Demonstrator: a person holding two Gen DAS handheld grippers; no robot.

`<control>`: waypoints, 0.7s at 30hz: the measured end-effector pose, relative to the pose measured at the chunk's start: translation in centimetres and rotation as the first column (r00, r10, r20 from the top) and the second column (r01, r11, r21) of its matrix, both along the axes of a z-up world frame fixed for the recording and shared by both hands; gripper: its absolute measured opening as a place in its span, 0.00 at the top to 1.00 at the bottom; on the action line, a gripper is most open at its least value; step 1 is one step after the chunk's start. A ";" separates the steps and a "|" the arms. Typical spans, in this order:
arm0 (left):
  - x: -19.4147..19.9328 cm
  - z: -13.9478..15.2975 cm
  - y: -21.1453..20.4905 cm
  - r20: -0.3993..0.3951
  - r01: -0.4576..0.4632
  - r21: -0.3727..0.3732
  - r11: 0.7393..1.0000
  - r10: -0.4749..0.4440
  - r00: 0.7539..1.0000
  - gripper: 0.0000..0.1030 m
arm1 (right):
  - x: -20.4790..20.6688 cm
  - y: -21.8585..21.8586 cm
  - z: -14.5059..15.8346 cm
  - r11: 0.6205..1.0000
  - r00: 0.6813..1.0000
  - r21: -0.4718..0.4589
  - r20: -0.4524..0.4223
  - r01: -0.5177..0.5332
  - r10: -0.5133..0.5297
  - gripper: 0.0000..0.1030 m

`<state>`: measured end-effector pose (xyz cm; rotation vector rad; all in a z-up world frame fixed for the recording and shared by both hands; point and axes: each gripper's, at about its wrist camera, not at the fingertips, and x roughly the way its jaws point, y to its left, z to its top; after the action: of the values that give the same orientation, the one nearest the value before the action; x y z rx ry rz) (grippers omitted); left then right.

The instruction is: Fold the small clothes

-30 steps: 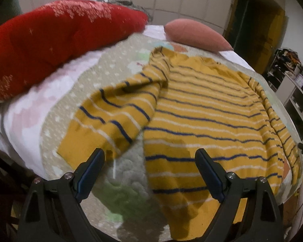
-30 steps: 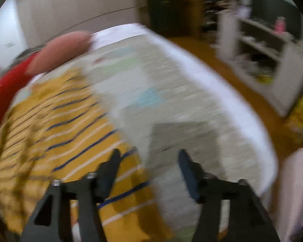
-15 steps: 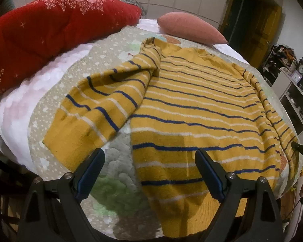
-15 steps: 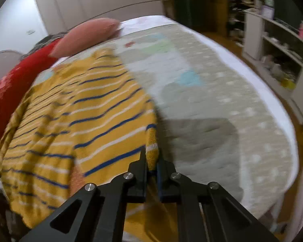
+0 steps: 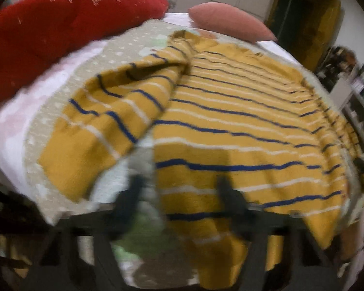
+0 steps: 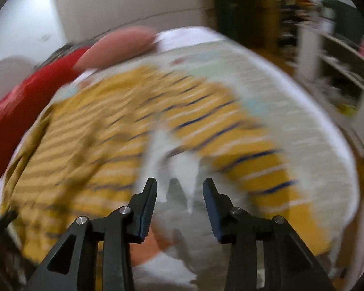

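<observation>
A mustard-yellow sweater with blue and white stripes lies flat on the bed's quilted cover. Its left sleeve is spread out beside the body. My left gripper, blurred, hangs over the near hem. Its jaws are closing, and the body's left edge lies between the fingers, which still stand apart. In the right wrist view the sweater is smeared by motion, and its other sleeve lies out to the right. My right gripper is opening, with only bedcover between its fingers.
A big red cushion and a pink pillow lie at the head of the bed. White shelves stand beyond the bed's right edge, with a dark doorway behind. The bed's near edge drops off below both grippers.
The left jaws have narrowed over the hem. The right gripper shut on the right sleeve's cuff, then let it go, and that sleeve now lies spread away from the body.
</observation>
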<state>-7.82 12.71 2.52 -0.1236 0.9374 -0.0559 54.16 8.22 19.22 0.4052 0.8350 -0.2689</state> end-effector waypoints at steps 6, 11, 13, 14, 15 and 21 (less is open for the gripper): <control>-1.9 1.9 7.2 0.050 -0.190 -0.068 0.980 0.193 0.980 0.65 | 2.6 4.9 -0.7 0.993 0.994 -0.058 -0.009 -0.107 0.107 0.58; -2.8 3.6 12.0 0.112 -0.255 -0.104 0.961 0.266 0.957 0.24 | 3.5 5.5 -1.4 0.992 0.993 -0.025 -0.009 -0.120 0.120 0.49; -2.5 4.0 12.6 0.141 -0.257 -0.094 0.962 0.268 0.953 0.17 | 3.3 5.5 -1.6 0.993 0.993 -0.015 -0.015 -0.119 0.119 0.49; -2.1 4.1 12.8 0.148 -0.253 -0.091 0.963 0.264 0.953 0.15 | 3.3 5.5 -1.7 0.993 0.993 -0.014 -0.019 -0.118 0.118 0.49; -1.6 3.8 13.1 0.147 -0.246 -0.088 0.965 0.257 0.955 0.13 | 2.9 5.5 -1.7 0.993 0.993 -0.012 -0.021 -0.119 0.119 0.49; 0.9 1.1 10.7 0.091 -0.097 -0.090 0.991 0.105 0.990 0.15 | 2.9 6.2 -2.2 0.991 0.991 -0.020 -0.040 -0.132 0.131 0.48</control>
<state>-6.87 23.37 3.59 -0.2457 0.8323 -0.0080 57.02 14.42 17.02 0.3234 0.8924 -0.1637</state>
